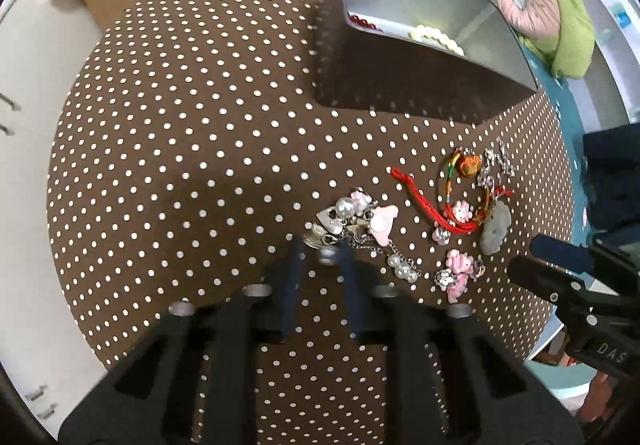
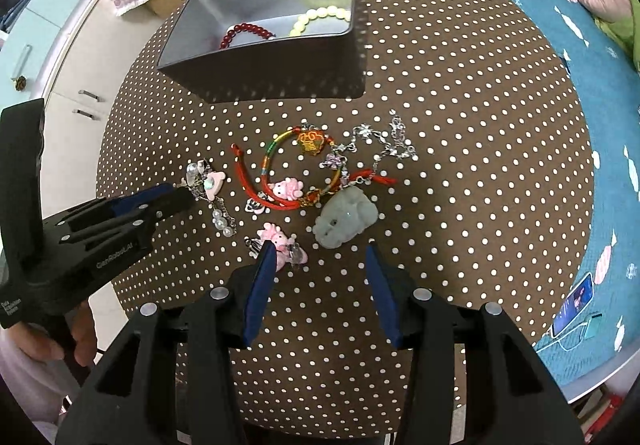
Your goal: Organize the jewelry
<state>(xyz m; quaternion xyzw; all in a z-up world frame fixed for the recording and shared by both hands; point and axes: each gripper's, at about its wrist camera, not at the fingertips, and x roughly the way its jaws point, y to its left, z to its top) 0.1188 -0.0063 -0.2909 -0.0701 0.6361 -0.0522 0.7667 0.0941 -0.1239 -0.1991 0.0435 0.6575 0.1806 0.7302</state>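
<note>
while the charm bracelet (image 1: 360,223) lies in a tangle on the dotted cloth (image 1: 180,149), its near end is covered by the left gripper (image 1: 322,251), so which link or bead sits between the tips is hard to make out. the jaws there are nearly closed, pinching the silver chain end with a bead showing in the narrow gap. only part of the grey box (image 1: 400,57) floor shows past its near wall, where a red bead bracelet (image 2: 246,34) and a pale yellow bead bracelet (image 2: 320,18) lie. the left gripper points steeply down at the table, a hand (image 2: 60,341) wrapped round its handle at the frame edge. the right gripper (image 2: 320,245) also tilts steeply down, jaws about half apart and holding nothing, its left tip over the pink charm cluster (image 2: 280,243), its right tip just beside the jade pendant (image 2: 346,221). the red cord (image 2: 280,181) lies beyond.
</note>
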